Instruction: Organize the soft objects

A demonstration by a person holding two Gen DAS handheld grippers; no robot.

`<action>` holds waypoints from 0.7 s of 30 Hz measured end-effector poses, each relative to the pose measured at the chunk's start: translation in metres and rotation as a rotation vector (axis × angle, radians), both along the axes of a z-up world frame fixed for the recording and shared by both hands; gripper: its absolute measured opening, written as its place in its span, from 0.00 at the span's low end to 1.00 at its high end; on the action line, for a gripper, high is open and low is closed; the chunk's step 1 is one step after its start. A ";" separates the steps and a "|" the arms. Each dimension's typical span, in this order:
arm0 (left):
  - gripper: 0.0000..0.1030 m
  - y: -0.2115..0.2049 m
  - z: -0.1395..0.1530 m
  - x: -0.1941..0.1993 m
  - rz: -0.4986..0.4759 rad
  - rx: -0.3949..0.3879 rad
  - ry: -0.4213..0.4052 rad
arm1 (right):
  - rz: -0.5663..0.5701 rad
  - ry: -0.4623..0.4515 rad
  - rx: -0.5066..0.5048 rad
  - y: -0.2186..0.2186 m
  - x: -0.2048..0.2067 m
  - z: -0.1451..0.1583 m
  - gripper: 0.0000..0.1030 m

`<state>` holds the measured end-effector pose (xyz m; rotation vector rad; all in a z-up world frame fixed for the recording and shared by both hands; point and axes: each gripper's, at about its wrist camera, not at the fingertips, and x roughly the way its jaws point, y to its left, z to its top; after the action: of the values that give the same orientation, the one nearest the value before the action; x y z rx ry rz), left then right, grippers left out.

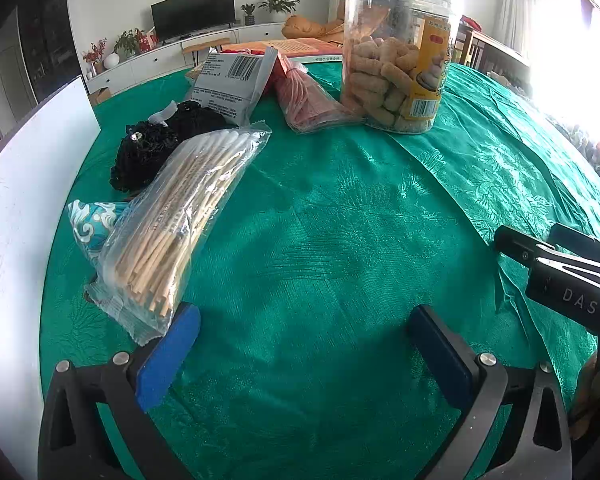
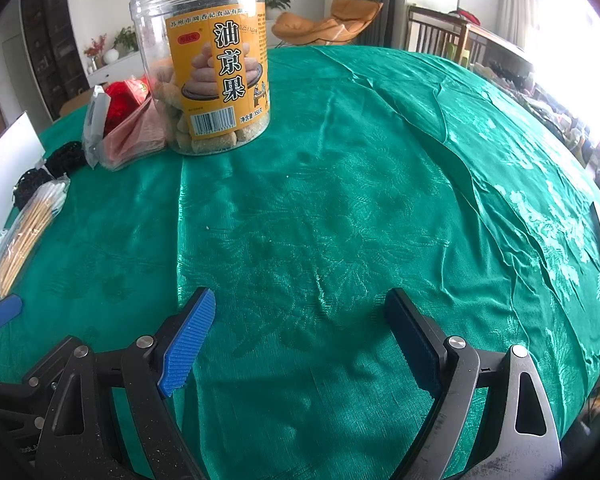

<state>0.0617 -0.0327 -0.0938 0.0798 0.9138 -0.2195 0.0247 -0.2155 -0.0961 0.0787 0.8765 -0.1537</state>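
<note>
While unladen, both tongs, left tongs [image 1: 300, 344] and right tongs [image 2: 300, 340], wide over bare green tablecloth [image 2: 340, 208]; items [image 1: 188, 216] along left edge.

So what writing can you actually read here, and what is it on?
"油京果": large black characters on the yellow label of the clear snack jar.
"DAS": white letters on the black body of the right tool; it may run on out of view.
The small line along the top of the jar label, its barcode digits and the weight: too small to read.
The grey packet with a barcode: print blurred.
The wrapped sticks: lettering unreadable.
</note>
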 end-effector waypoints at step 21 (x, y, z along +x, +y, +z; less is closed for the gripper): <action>1.00 0.000 0.000 0.000 0.000 -0.001 -0.001 | 0.000 0.000 0.000 -0.001 0.001 0.000 0.86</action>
<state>0.0615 -0.0330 -0.0936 0.0790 0.9124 -0.2199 0.0257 -0.2168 -0.0962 0.0783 0.8767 -0.1536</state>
